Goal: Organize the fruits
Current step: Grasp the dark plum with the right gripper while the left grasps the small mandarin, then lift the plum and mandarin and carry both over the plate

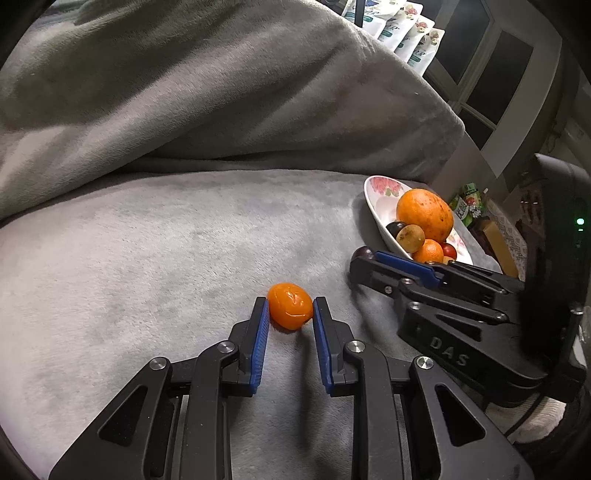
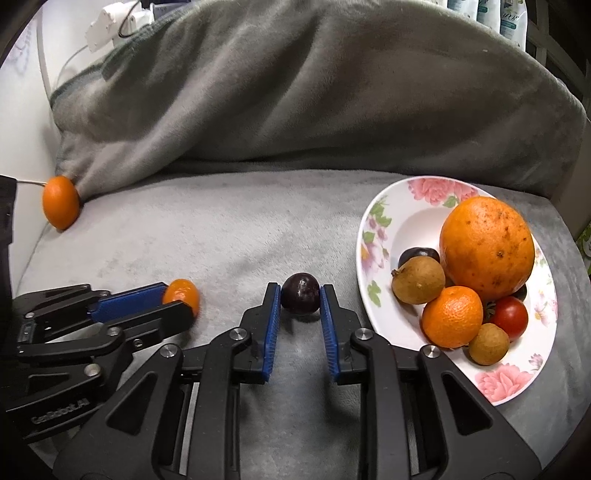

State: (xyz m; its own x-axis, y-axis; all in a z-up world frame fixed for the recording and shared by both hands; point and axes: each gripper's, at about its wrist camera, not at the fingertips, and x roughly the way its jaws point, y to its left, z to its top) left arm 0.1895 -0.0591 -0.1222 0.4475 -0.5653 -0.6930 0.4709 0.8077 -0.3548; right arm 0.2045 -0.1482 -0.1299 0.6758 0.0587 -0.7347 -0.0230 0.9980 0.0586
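On a grey blanket, my left gripper (image 1: pixel 290 308) is shut on a small wrinkled orange fruit (image 1: pixel 290 305), which still rests on the cloth; the same fruit (image 2: pixel 181 294) shows from the side in the right wrist view. My right gripper (image 2: pixel 300 298) is shut on a dark purple fruit (image 2: pixel 300 293), also down on the blanket. Just right of it stands a flowered white plate (image 2: pixel 413 210) holding a big orange (image 2: pixel 487 248), a mandarin (image 2: pixel 452 316), two brown fruits, a red one and a dark one. In the left wrist view the right gripper (image 1: pixel 364 264) sits beside that plate (image 1: pixel 376 195).
Another small orange (image 2: pixel 61 202) lies at the far left against a white wall, by a large grey cushion (image 2: pixel 314 92) that rises behind the seat. Packets (image 1: pixel 402 29) and a window frame stand at the back right. The blanket drops away past the plate.
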